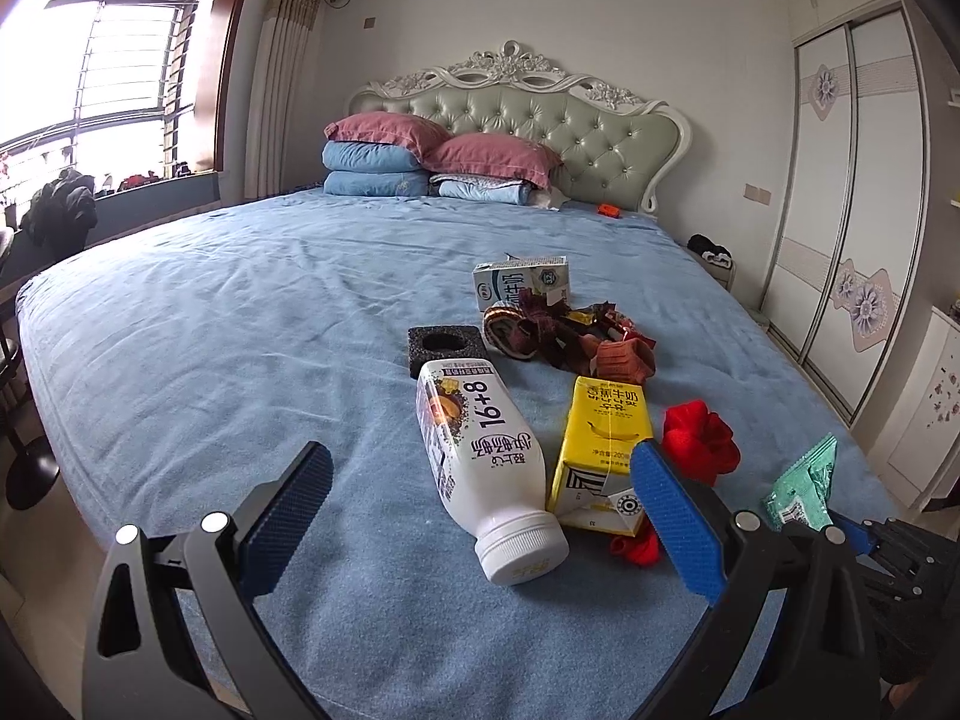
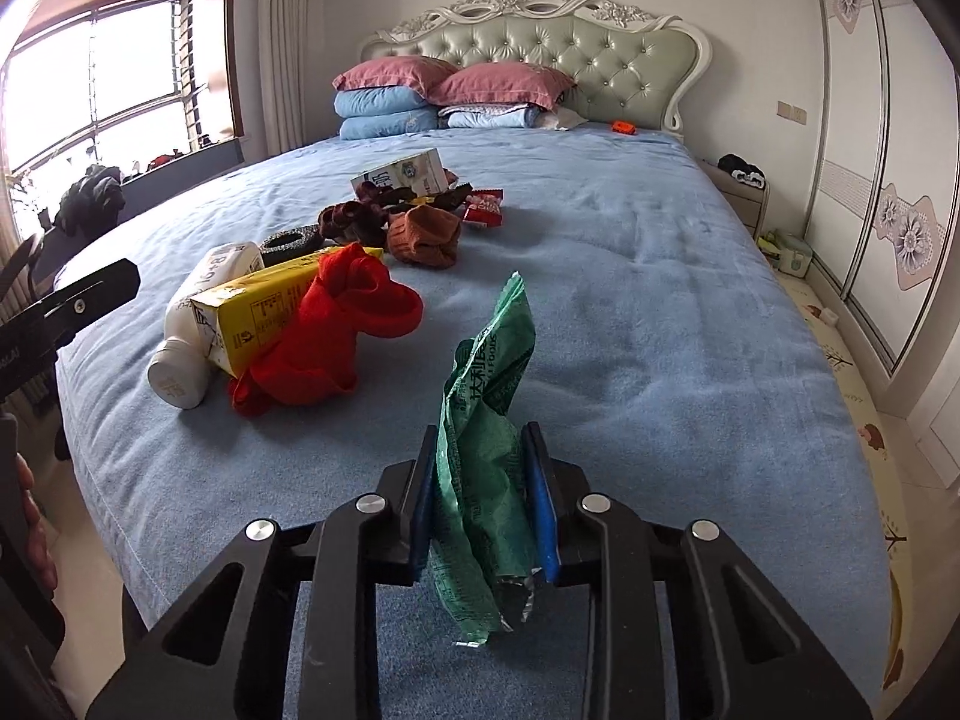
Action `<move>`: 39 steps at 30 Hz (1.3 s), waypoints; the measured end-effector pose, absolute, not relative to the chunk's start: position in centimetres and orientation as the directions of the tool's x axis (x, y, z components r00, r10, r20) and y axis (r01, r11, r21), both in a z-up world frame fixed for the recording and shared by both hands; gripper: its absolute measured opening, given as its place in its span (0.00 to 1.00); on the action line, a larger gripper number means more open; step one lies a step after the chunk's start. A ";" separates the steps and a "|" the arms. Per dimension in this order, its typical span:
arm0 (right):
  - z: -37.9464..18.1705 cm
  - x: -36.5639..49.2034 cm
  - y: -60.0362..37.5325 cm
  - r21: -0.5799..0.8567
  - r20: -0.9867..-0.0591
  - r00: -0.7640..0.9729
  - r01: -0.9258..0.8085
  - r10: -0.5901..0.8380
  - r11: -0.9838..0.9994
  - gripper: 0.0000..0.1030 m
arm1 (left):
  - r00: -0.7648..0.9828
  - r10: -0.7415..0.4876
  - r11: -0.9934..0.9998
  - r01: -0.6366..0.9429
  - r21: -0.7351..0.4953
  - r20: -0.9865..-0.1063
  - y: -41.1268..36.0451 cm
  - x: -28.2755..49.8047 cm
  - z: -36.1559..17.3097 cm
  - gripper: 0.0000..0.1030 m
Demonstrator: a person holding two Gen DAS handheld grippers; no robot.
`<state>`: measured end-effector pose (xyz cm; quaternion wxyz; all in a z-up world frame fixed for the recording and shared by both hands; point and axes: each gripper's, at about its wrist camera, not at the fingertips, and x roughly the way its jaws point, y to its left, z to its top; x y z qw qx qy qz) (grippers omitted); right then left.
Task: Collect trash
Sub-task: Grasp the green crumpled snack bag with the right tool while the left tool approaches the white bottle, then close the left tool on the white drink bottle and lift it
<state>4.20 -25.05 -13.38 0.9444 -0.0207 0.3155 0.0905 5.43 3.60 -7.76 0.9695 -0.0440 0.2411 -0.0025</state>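
My right gripper is shut on a crumpled green wrapper and holds it above the near edge of the bed; the wrapper also shows in the left wrist view. My left gripper is open and empty, with its jaws on either side of a white bottle that lies on its side. A yellow milk carton lies beside the bottle, against a red sock. Further back lie a black foam block, a white milk carton, dark socks, a brown sock and candy wrappers.
The blue bedspread covers a wide bed with pillows and a padded headboard. A small orange object lies near the pillows. A wardrobe stands at the right and a window at the left.
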 end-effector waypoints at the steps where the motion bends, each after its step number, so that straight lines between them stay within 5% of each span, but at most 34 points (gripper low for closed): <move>1: -13.1 4.1 -25.1 0.019 -0.595 0.786 -0.191 0.165 0.981 0.23 | 0.882 -0.017 0.996 -0.029 -0.090 -0.470 3.7 5.9 -7.7 0.96; 18: -10.1 5.8 -23.7 0.010 -0.534 0.813 -0.268 0.231 0.963 0.23 | 0.742 0.070 0.991 -0.129 -0.040 -0.666 4.0 16.2 -9.9 0.95; 27: -10.1 5.9 -23.4 0.043 -0.531 0.805 -0.287 0.265 0.957 0.23 | 0.703 -0.059 0.985 -0.074 -0.155 -0.708 4.7 17.3 -11.7 0.62; 39: -10.5 5.5 -23.8 0.063 -0.520 0.809 -0.285 0.275 0.956 0.21 | 0.765 -0.119 0.976 -0.027 -0.215 -0.633 5.3 13.4 -10.0 0.51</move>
